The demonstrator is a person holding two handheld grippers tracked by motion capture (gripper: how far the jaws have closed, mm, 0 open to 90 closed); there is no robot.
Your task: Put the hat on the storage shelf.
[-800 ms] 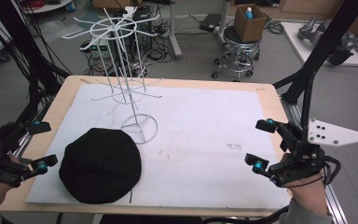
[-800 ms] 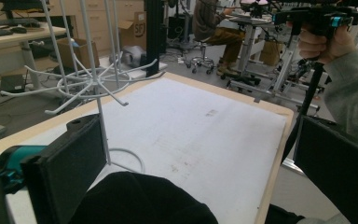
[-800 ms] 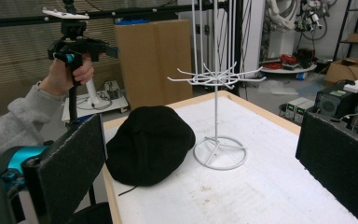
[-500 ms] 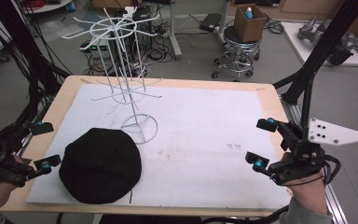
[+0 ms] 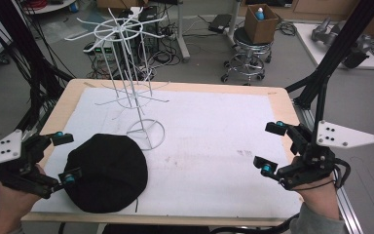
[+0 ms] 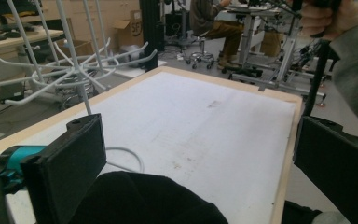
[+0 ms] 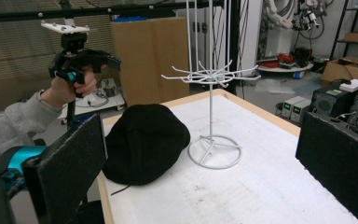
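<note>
Nothing is done yet: the black hat (image 5: 104,171) is left flat on the table (image 5: 214,146) at seven o'clock of the white rack (image 5: 126,73), while the left gripper (image 5: 63,158) and right gripper (image 5: 271,148) are held open and empty.

The table (image 5: 280,100) has a pale wooden rim and a white sheet over its top. Beyond its far edge lies a grey floor (image 5: 199,68) strewn with black cables. A round stool (image 5: 247,51) on castors stands past the far right corner, a cardboard box (image 5: 261,22) on its seat. Black frame posts (image 5: 338,48) rise at the right edge. In the right gripper view, a large cardboard carton (image 7: 144,56) stands behind the table, with slatted blinds (image 7: 14,60) beside it.
</note>
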